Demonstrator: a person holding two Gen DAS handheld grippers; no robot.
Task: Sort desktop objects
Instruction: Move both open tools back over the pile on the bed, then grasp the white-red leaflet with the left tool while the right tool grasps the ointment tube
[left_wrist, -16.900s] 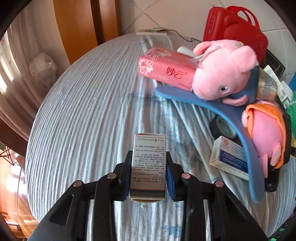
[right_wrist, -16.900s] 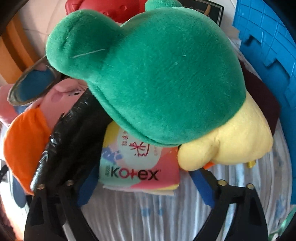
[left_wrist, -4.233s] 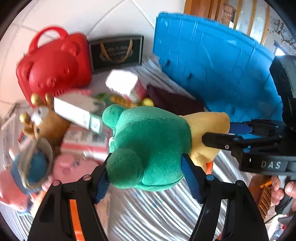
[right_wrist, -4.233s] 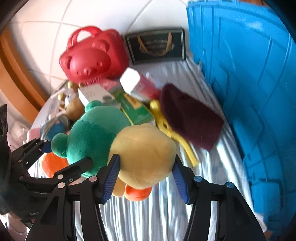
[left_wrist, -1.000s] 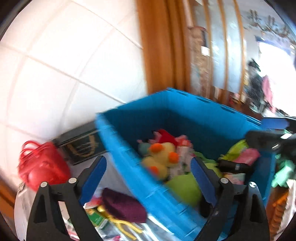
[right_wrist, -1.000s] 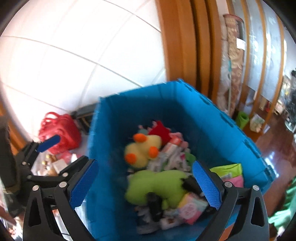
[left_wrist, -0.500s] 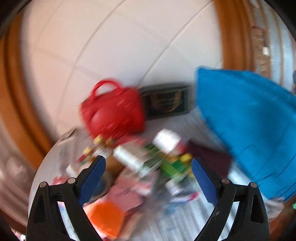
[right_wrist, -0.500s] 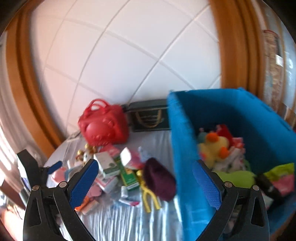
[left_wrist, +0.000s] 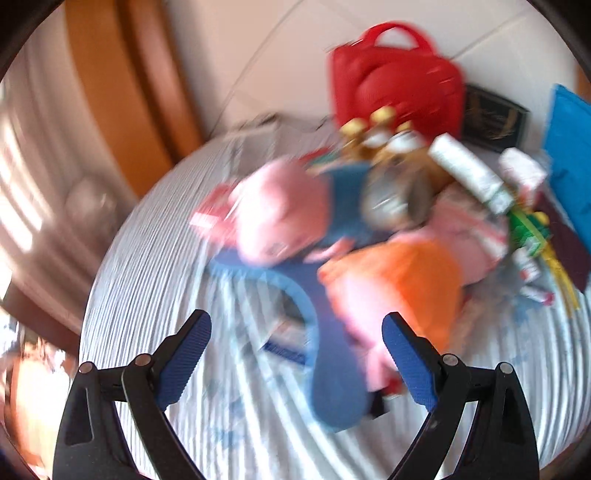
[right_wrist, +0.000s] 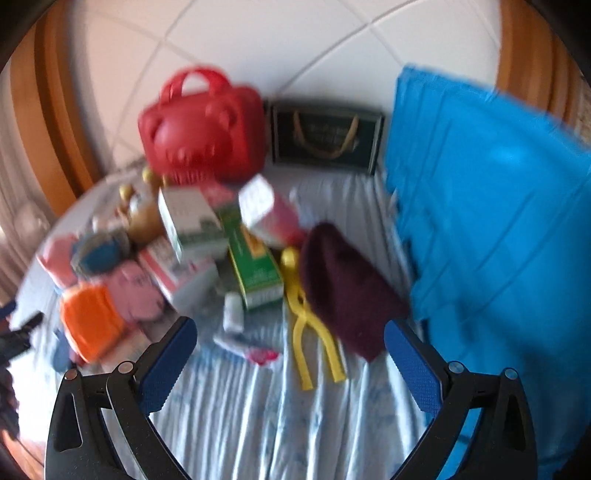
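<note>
Both views are blurred by motion. My left gripper (left_wrist: 295, 334) is open and empty above the table's left part, over a long blue shoehorn-like piece (left_wrist: 325, 332). Beyond it lie a pink pig plush in blue (left_wrist: 280, 218) and a pink plush in orange (left_wrist: 399, 288). My right gripper (right_wrist: 290, 339) is open and empty above yellow plastic tongs (right_wrist: 306, 332), a dark maroon hat (right_wrist: 347, 291) and a green box (right_wrist: 255, 266). The blue crate (right_wrist: 498, 221) stands to the right; its inside is hidden.
A red bear-faced case (right_wrist: 203, 125) and a black framed box (right_wrist: 325, 136) stand against the tiled wall. White boxes (right_wrist: 192, 221), a pink pack (right_wrist: 269, 214) and a small white bottle (right_wrist: 232, 310) crowd the middle. Striped cloth (right_wrist: 295, 424) lies bare in front of the grippers.
Both grippers have swung away from above the blue crate, leftward and down toward the cluttered table. The crate's contents have left both views. Both stayed open and empty.
</note>
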